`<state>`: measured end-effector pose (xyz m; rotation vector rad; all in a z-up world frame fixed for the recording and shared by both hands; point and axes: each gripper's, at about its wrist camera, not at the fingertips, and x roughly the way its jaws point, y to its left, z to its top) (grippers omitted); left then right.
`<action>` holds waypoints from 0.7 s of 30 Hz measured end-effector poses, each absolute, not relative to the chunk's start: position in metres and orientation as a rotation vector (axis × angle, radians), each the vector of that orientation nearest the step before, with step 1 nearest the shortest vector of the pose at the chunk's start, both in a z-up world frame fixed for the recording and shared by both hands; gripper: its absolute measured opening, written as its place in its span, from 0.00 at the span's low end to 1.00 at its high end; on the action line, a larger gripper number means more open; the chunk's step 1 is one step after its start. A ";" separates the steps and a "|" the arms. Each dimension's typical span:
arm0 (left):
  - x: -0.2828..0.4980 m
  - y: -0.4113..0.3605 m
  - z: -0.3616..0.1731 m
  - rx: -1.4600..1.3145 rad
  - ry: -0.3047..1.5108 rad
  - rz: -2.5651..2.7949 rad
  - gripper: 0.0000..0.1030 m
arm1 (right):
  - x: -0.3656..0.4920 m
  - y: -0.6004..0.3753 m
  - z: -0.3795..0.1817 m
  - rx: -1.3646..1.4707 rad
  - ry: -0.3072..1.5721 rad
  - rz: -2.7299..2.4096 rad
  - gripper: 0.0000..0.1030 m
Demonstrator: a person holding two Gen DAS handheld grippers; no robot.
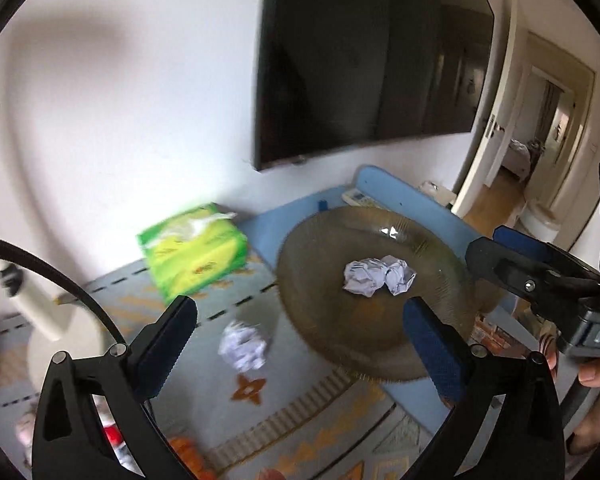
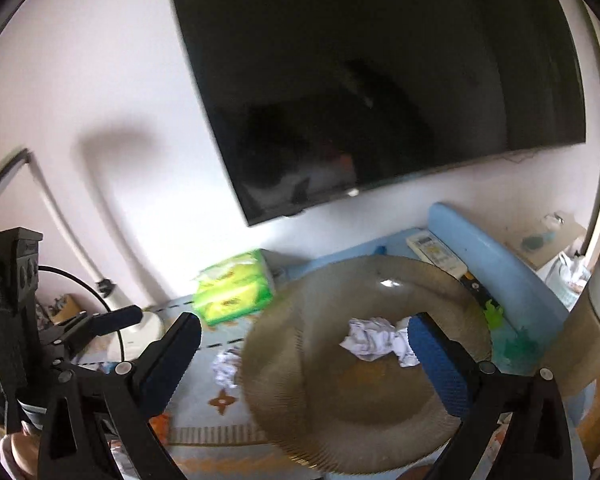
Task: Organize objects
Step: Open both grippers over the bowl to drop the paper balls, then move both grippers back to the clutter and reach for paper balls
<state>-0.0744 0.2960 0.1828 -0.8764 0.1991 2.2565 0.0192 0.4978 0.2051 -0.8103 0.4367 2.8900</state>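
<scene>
While one paper wad (image 1: 244, 346) lies loose on the mat (image 1: 204, 364), just off the plate's left rim, a sloppy pinch by the left tongs (image 1: 300, 340), spread and empty, could flick it off the bench. Right tongs (image 2: 304, 354): spread, empty, over the plate. Plate (image 1: 320, 320): holds two wads (image 1: 378, 274) near centre. Tissue box (image 1: 196, 254): back left.

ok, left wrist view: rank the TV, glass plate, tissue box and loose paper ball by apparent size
1. TV
2. glass plate
3. tissue box
4. paper ball on the mat

The ball lies nearer the camera than the box yet looks smaller, so that order is safe. The TV is farthest and looks largest.
</scene>
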 end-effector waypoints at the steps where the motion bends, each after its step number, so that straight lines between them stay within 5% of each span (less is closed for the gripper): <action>1: -0.070 0.287 0.189 -0.866 0.204 2.269 1.00 | 0.023 0.489 0.211 -0.800 0.427 2.904 1.00; 13: 0.003 0.100 0.304 -0.661 0.260 2.649 1.00 | 0.070 0.353 0.268 -0.701 0.312 3.172 1.00; 21: -0.002 -0.018 0.212 -0.892 0.223 2.836 1.00 | 0.063 0.251 0.194 -0.964 0.064 3.222 1.00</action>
